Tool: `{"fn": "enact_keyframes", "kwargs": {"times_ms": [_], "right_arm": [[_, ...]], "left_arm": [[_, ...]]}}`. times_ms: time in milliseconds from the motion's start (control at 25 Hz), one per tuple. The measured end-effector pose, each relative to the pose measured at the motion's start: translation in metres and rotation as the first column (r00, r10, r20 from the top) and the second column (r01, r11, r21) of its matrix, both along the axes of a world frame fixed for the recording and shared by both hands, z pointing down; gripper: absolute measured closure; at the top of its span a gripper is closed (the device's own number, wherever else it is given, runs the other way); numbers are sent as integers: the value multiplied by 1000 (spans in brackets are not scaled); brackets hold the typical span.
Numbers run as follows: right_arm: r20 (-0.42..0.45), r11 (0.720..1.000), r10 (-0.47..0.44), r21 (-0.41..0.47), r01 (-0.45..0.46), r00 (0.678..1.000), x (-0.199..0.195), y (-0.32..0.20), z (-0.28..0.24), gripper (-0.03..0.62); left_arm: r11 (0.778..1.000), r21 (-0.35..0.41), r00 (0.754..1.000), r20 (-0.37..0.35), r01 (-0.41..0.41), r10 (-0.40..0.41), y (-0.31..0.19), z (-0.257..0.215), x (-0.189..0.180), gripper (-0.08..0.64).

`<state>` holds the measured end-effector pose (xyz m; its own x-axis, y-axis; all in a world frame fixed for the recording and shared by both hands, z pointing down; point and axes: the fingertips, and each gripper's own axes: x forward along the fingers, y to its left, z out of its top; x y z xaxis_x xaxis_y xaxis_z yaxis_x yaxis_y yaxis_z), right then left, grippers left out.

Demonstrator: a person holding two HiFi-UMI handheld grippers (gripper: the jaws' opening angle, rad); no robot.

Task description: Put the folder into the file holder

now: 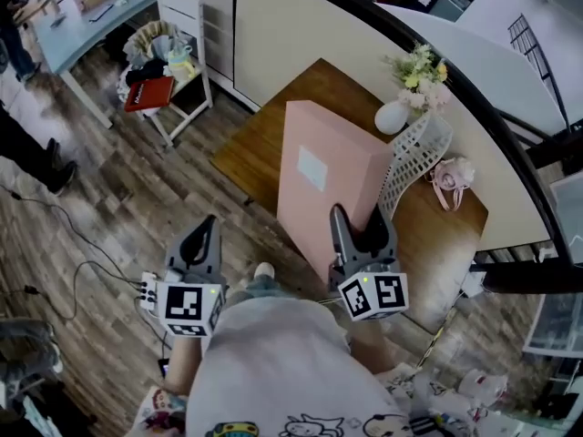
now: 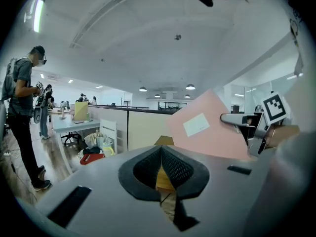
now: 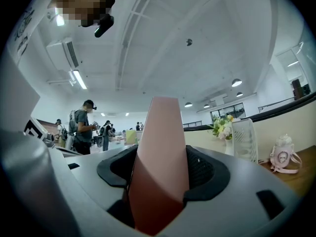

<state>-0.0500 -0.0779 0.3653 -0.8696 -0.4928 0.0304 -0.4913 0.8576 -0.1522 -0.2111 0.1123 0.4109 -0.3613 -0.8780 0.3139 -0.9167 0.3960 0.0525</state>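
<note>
My right gripper (image 1: 362, 228) is shut on the near edge of a pink folder (image 1: 321, 180) with a white label, which it holds upright above the wooden table (image 1: 258, 148). In the right gripper view the pink folder (image 3: 159, 157) stands edge-on between the dark pads (image 3: 205, 172). A white mesh file holder (image 1: 414, 157) stands on the table just right of the folder, seen again as the file holder (image 3: 244, 139). My left gripper (image 1: 199, 242) hangs over the floor to the left of the table, jaws closed with nothing in them (image 2: 163, 174).
A white vase with flowers (image 1: 408, 89) and a small pink bottle (image 1: 453, 177) stand by the file holder. A white chair (image 1: 173, 57) piled with things stands at the left. Cables (image 1: 82, 271) lie on the wood floor. A partition wall (image 1: 364, 25) runs behind the table.
</note>
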Motion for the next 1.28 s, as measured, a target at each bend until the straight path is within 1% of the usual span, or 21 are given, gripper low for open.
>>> {"fn": "enact_keyframes", "kwargs": {"times_ms": [240,400,480,600,760,920,1120,1280], "right_arm": [[-8,997,74,-7,-74,997,11,-6,0,302],[-6,992,126,-13,-126,992,19,-7,-1,302],[3,988,156,-15,-156,988,20,-6,-5,302],[12,978,210,-16,-210,978,21,-4,-10,302],[14,965,261,-16,-261,965,21,-2,-15,302],[19,952,305,-19,-305,952,25,-3,-17,302],[61,932,362,-36,-360,930,34,-3,-30,302],[90,910,414,-21,-413,906,49,0,-45,302]], "left_arm": [[993,-28,993,-21,-113,113,-29,1,2,554],[984,-2,984,-6,-177,177,-48,-2,1,554],[974,-6,974,-8,-224,224,-58,-4,1,554],[954,21,955,2,-298,298,-78,-10,0,554],[928,23,928,2,-372,372,-97,-12,0,554],[909,21,909,-4,-416,416,-108,-11,1,554],[886,32,886,-4,-463,463,-118,-10,3,554],[860,32,860,-18,-509,509,-125,-6,12,554]]}}
